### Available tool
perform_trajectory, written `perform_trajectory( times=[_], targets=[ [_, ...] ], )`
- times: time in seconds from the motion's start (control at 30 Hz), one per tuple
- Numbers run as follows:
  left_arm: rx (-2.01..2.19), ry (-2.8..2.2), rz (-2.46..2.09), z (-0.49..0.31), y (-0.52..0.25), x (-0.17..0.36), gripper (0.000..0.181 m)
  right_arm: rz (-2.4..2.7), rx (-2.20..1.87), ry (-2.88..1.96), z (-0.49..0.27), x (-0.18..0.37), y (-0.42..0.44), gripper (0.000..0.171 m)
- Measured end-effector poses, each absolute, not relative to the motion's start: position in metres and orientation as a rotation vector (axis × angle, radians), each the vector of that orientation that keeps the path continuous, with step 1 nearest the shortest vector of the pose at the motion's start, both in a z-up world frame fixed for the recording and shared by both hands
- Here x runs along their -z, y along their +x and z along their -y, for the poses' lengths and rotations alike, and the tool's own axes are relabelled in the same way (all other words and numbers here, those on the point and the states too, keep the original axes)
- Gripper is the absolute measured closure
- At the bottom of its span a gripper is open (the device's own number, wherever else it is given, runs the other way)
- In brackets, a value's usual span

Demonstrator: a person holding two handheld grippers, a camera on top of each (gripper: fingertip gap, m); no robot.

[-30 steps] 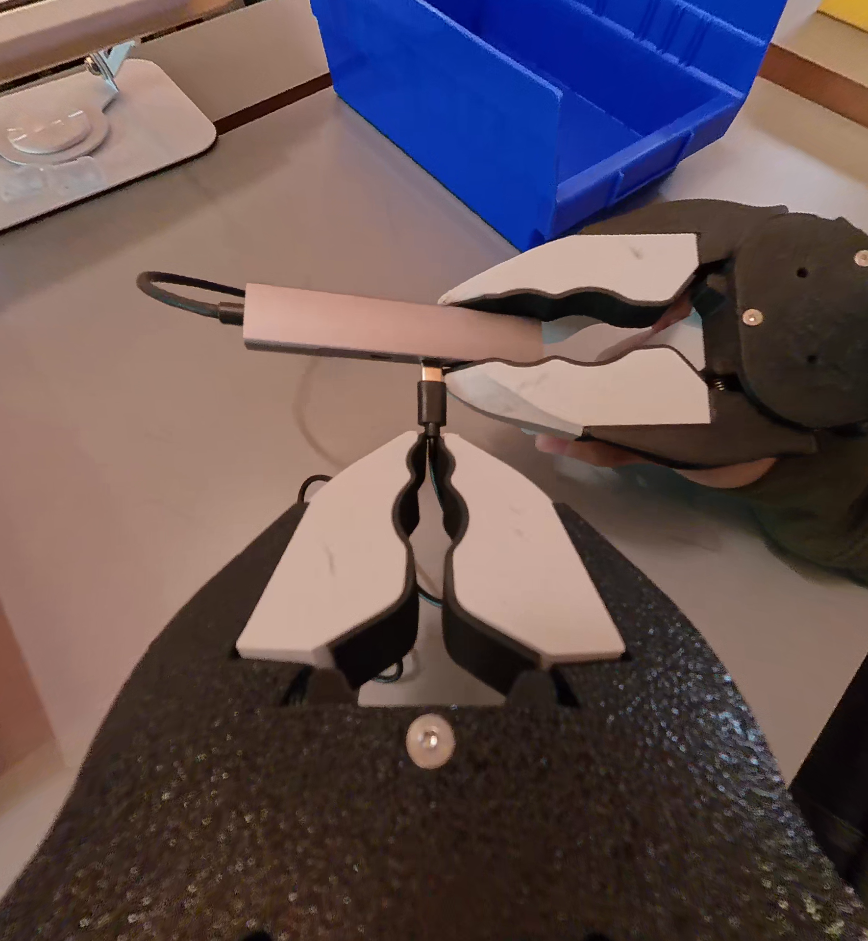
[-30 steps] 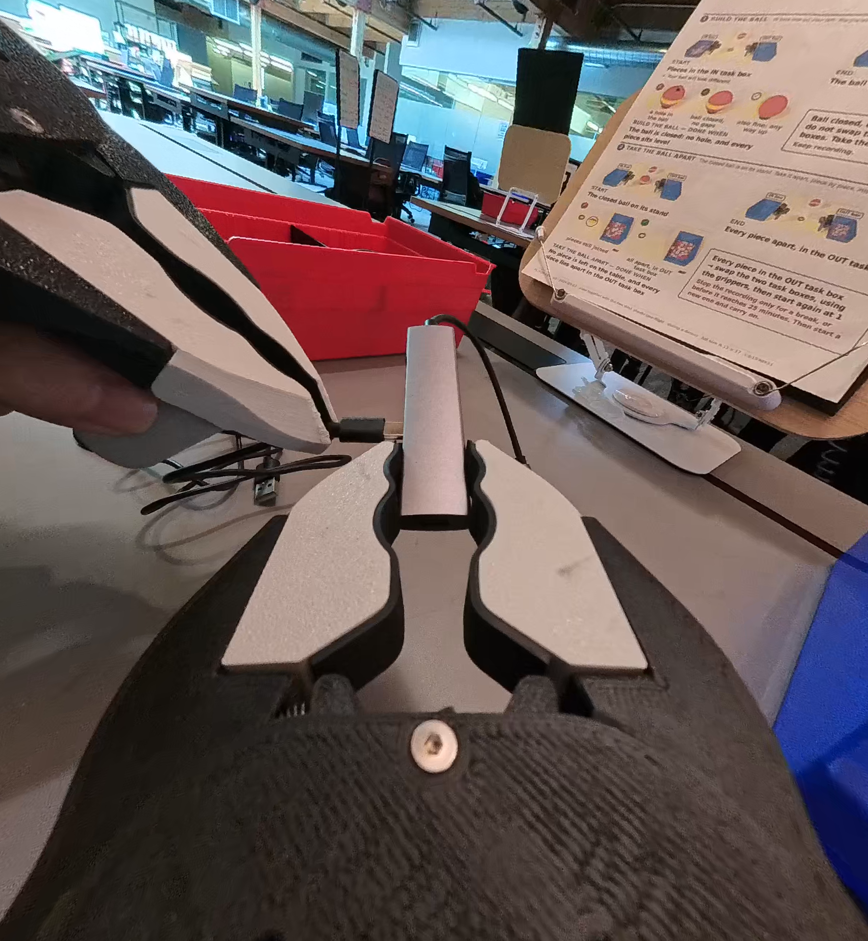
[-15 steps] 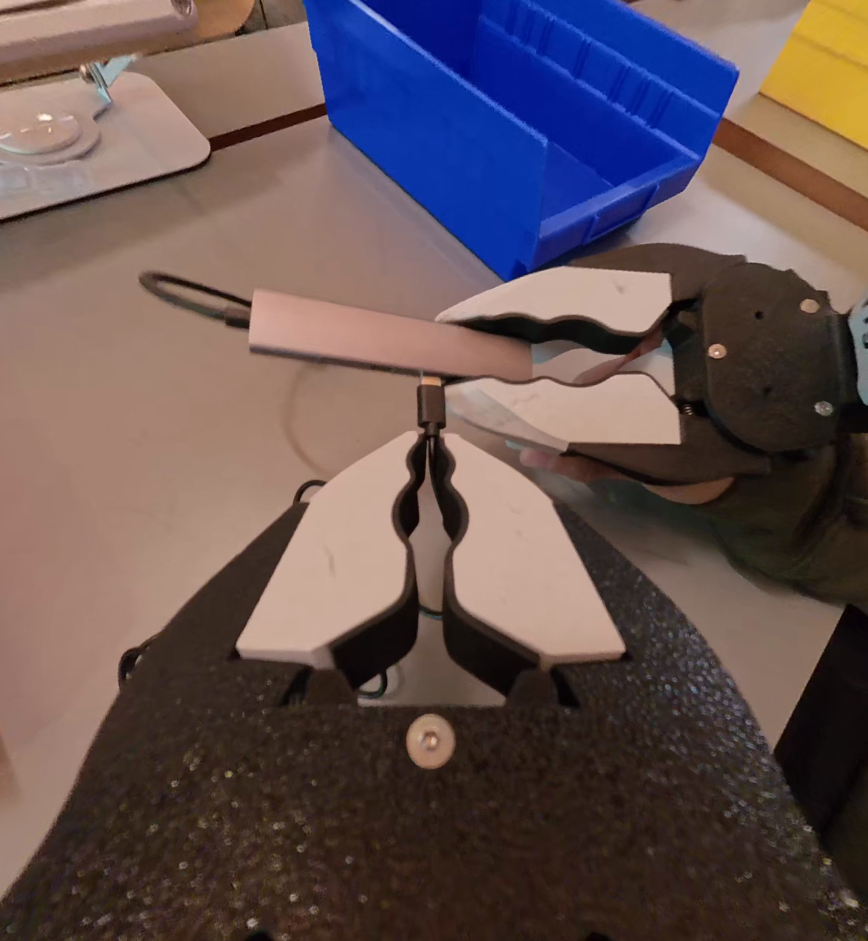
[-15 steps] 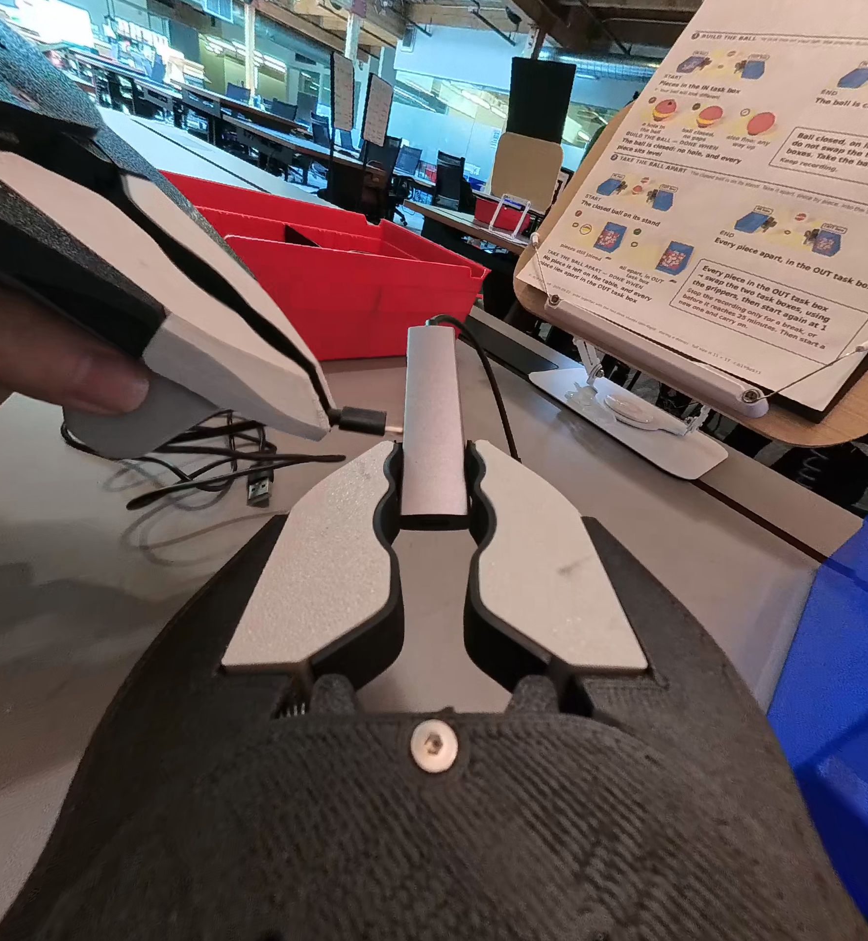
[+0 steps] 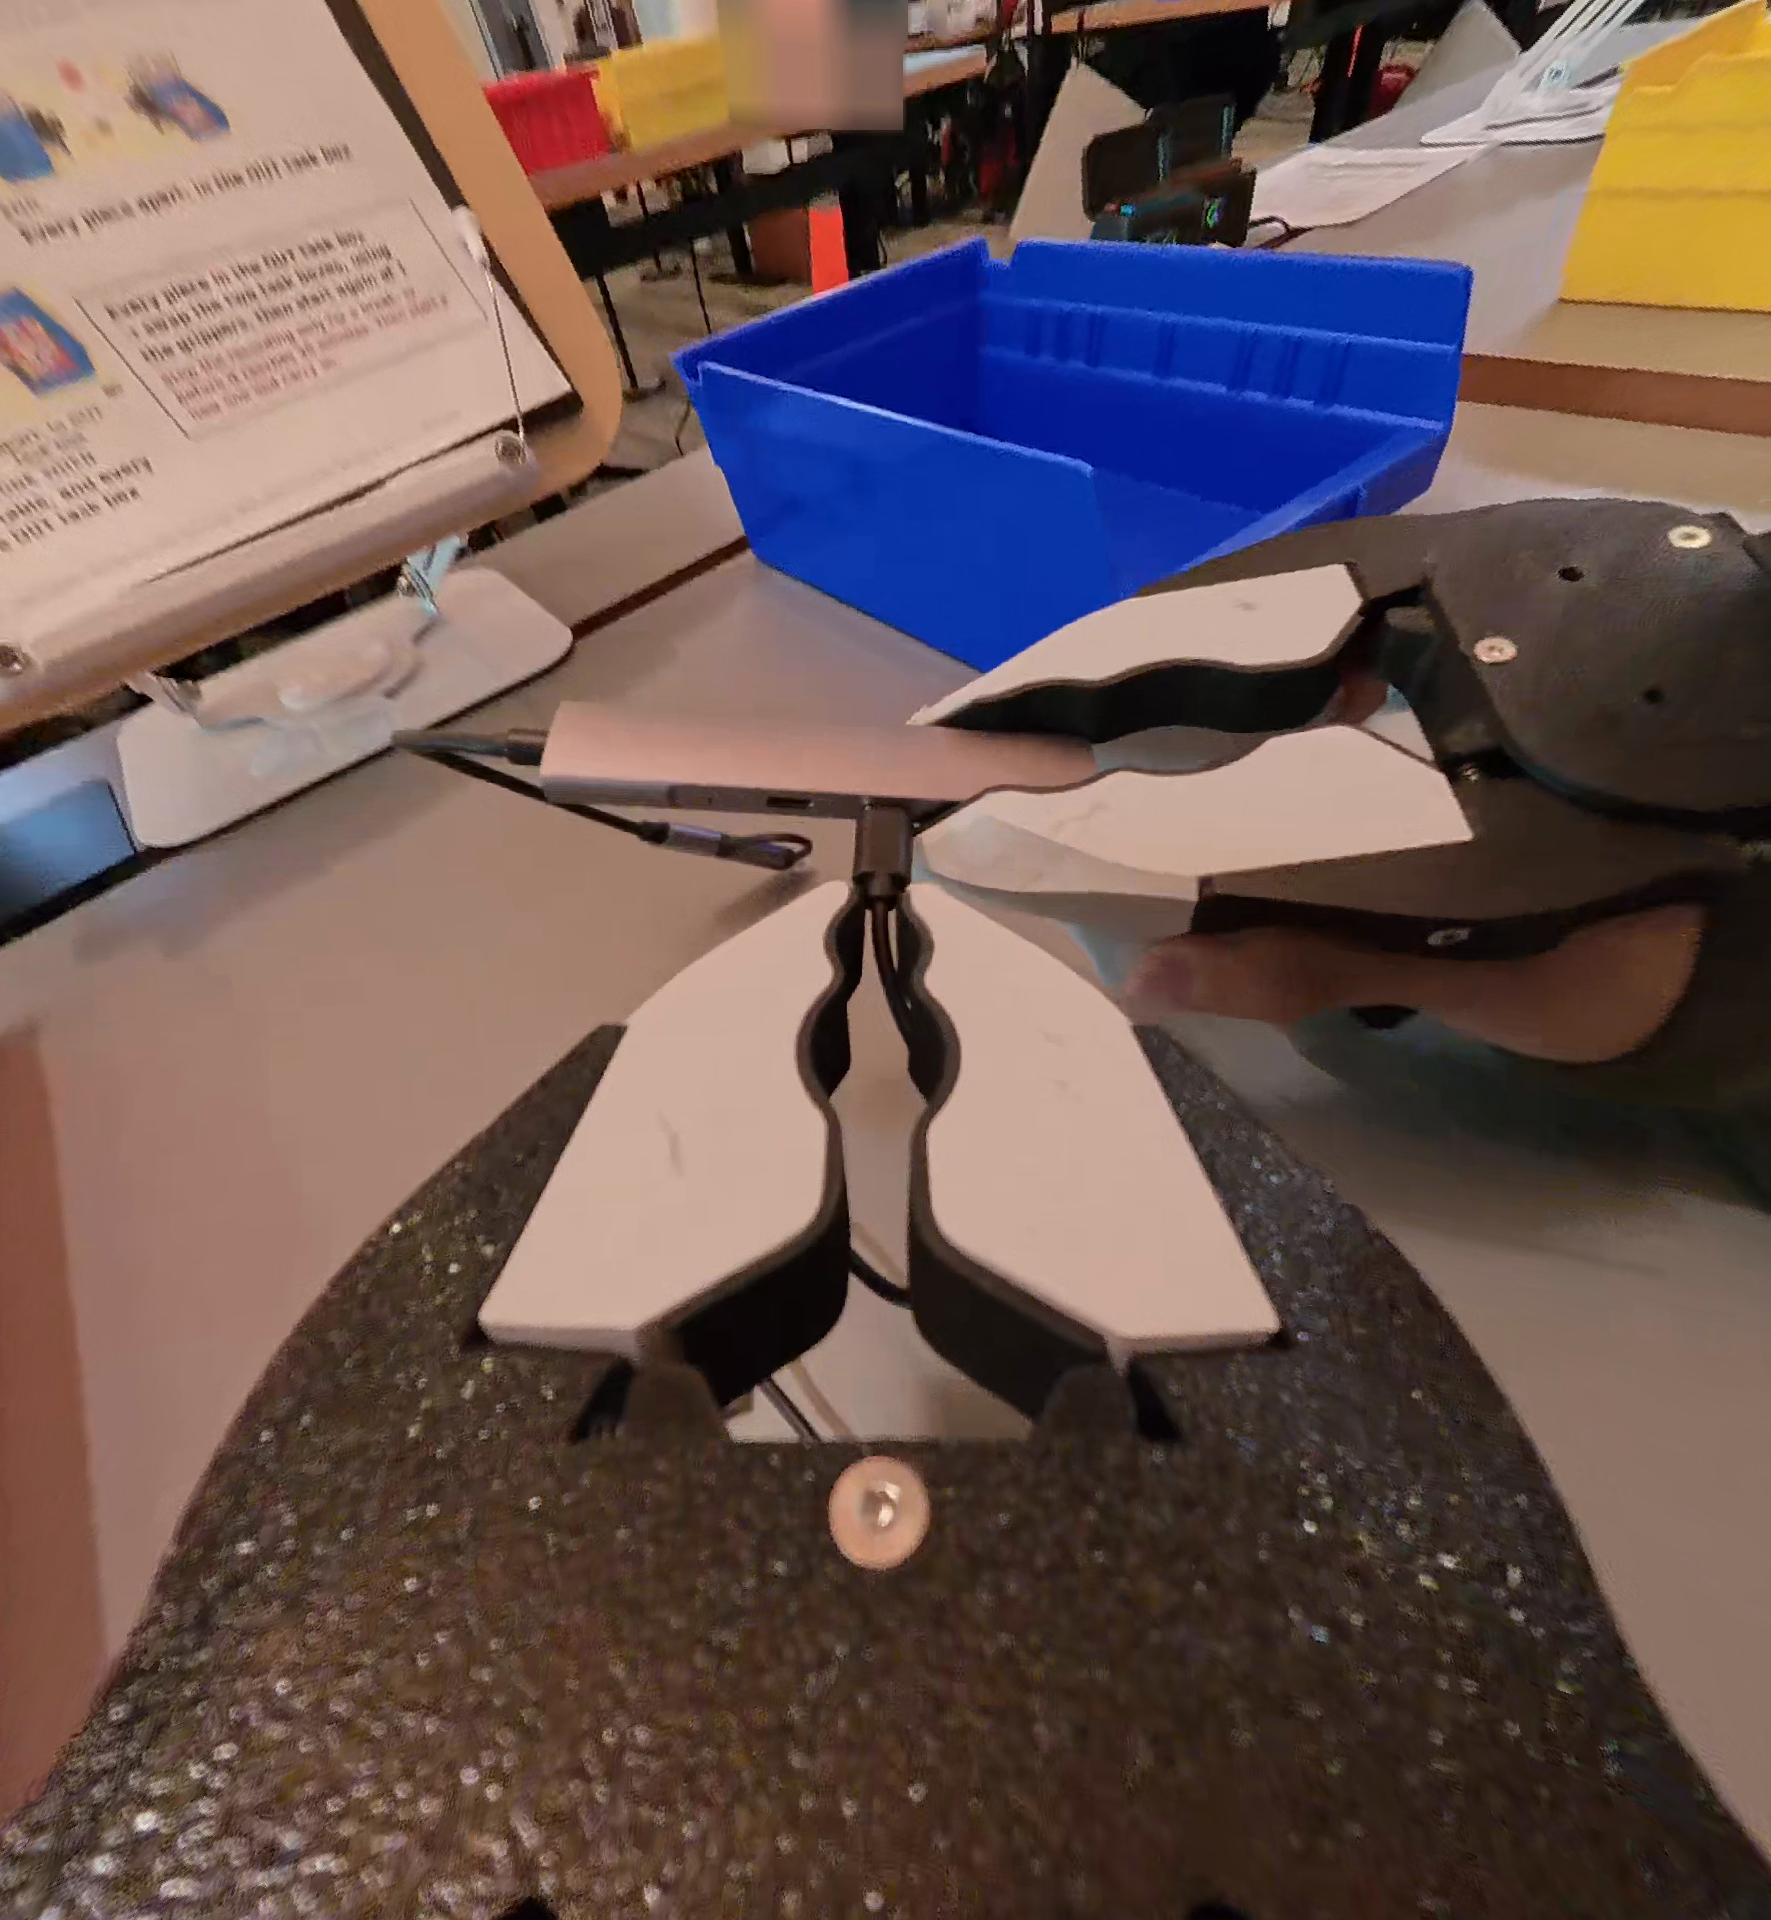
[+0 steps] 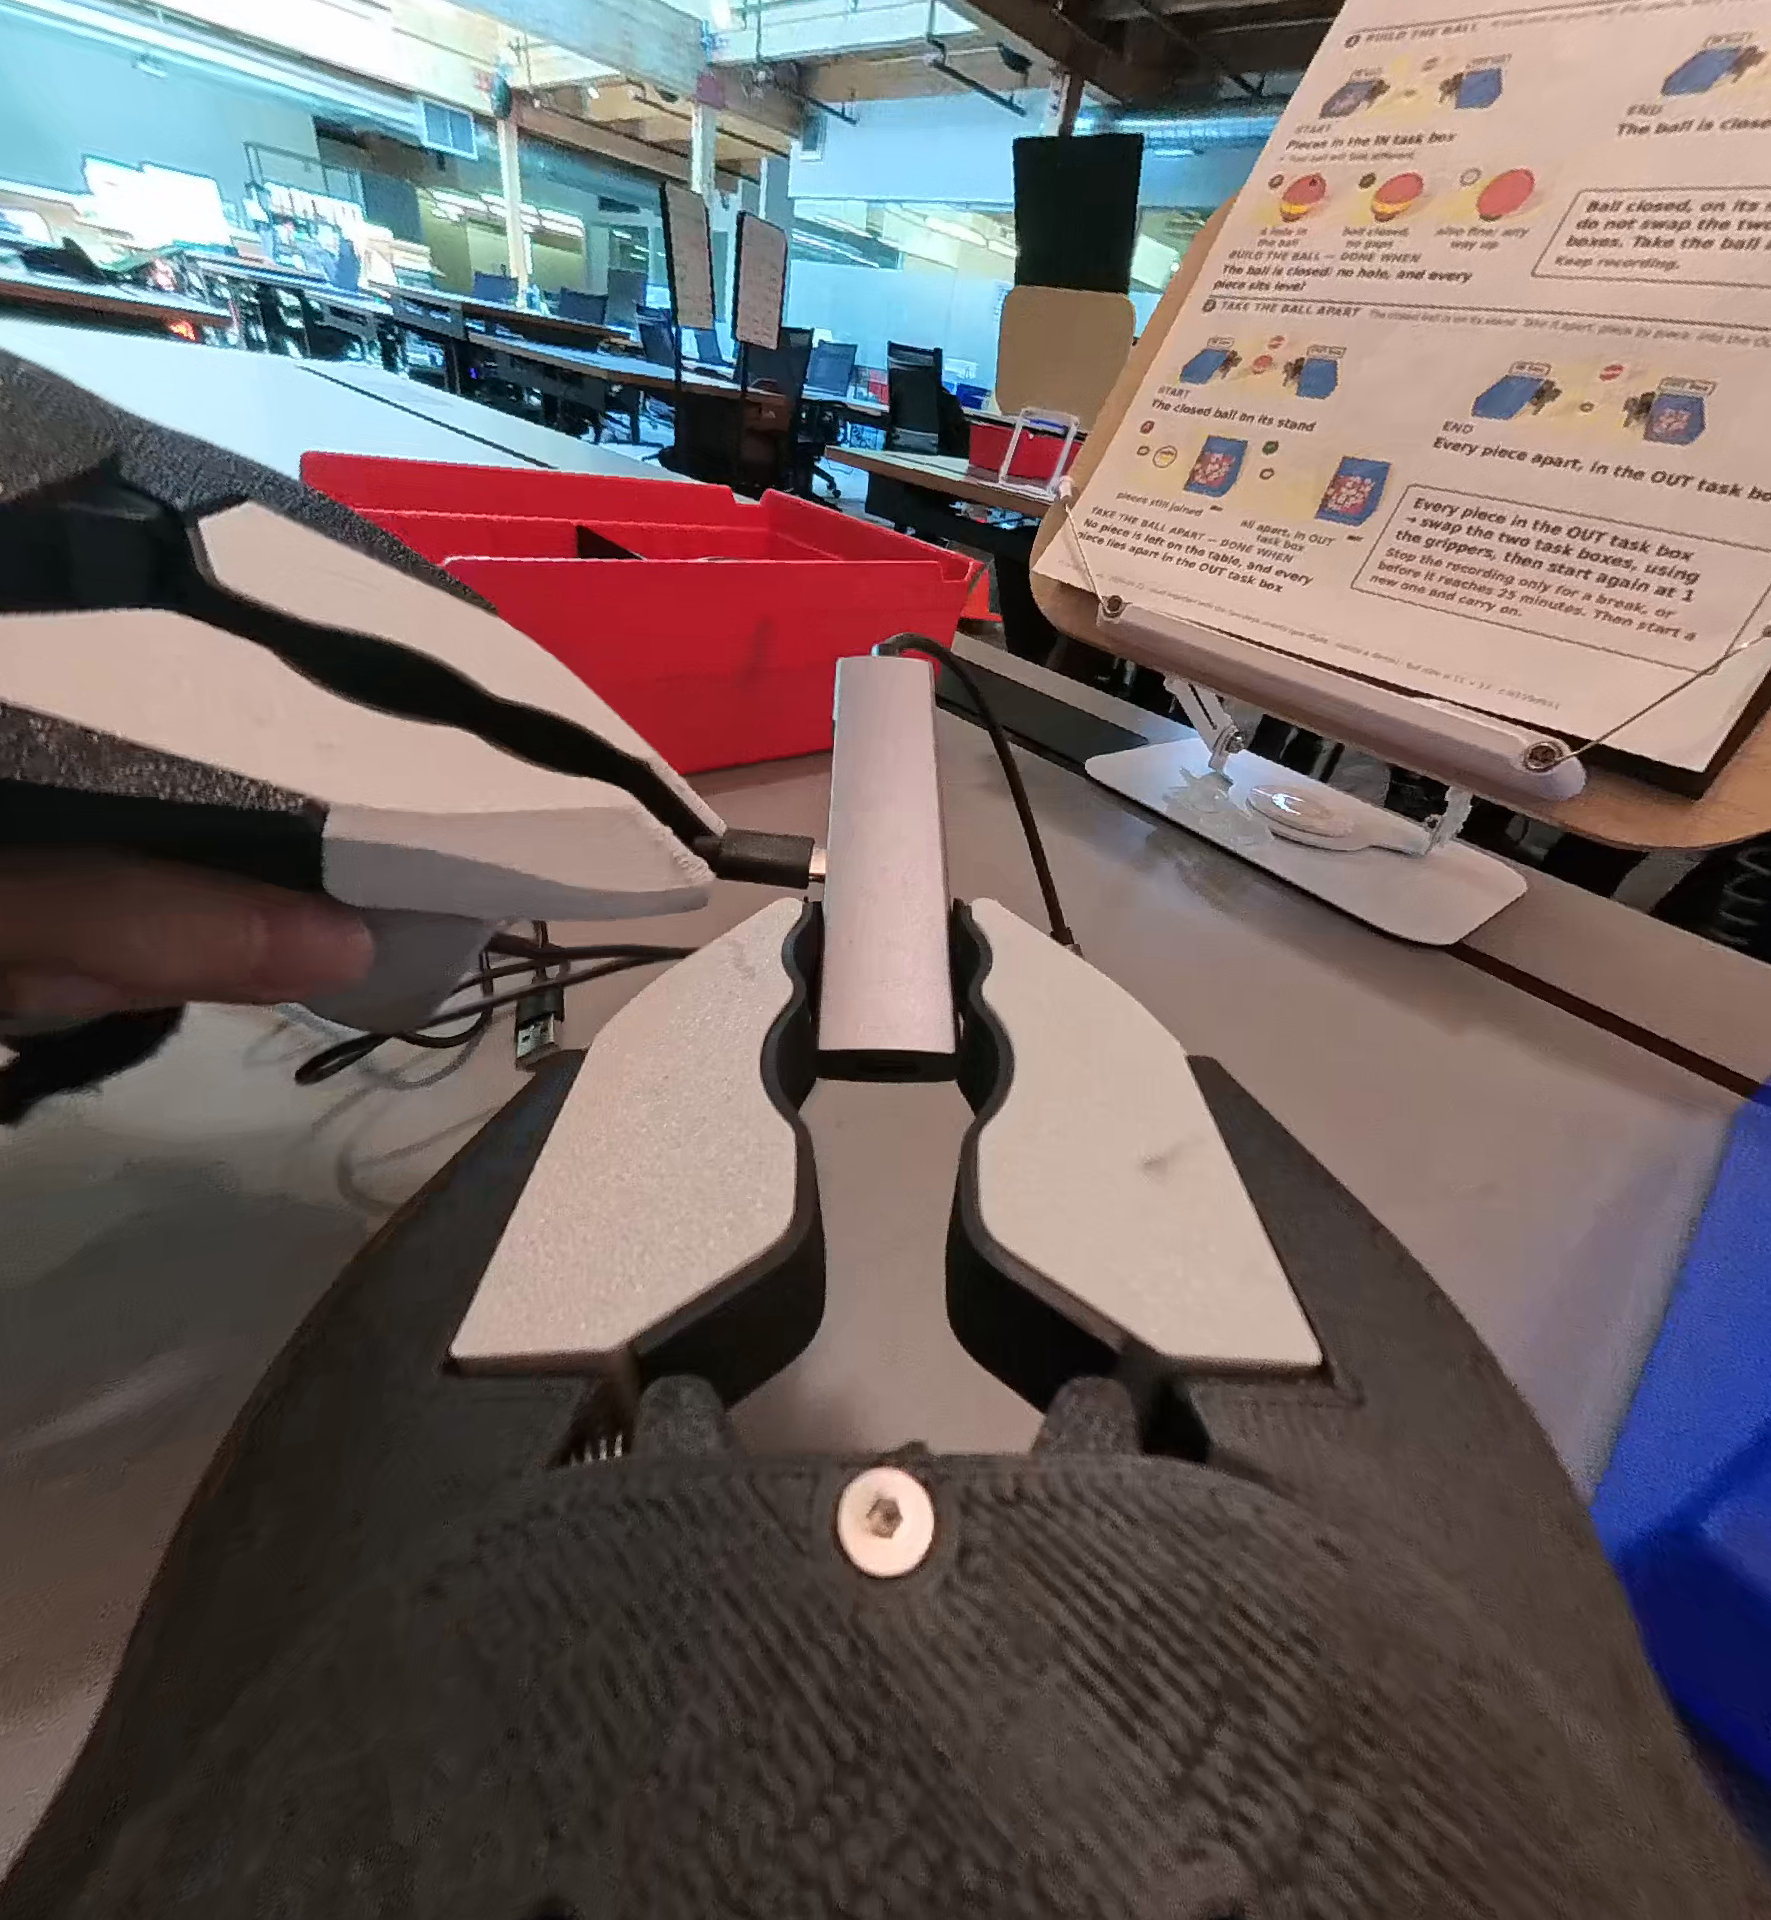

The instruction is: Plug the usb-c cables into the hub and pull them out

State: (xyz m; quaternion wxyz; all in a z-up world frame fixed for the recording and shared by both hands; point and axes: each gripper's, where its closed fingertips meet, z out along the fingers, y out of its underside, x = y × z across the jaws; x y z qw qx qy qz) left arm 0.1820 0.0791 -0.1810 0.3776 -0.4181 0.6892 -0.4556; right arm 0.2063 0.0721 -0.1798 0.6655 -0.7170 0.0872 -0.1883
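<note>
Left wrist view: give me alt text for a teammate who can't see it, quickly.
The left claw pinches a black USB-C cable whose plug meets the side of a slim grey hub, held level above the table by the right claw entering from the right. Behind sit a blue bin and an instruction sheet on a stand.

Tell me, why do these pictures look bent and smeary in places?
Left wrist view: a wide-angle lens bows the edges, and the instruction board and blue bin are motion-smeared, while the hub stays fairly crisp. Right wrist view: sharper overall, soft indoor light, the table blurred at left.
</note>
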Motion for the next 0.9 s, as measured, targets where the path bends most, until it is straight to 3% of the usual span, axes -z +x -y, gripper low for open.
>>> perform_trajectory(
  times=[0.9],
  targets=[
    [1.002, -0.979, -1.720, -0.085, 0.180, 0.181, 0.178, -0.145, 0.557, -1.679, -0.075, 0.187, 0.203, 0.146]
  ],
)
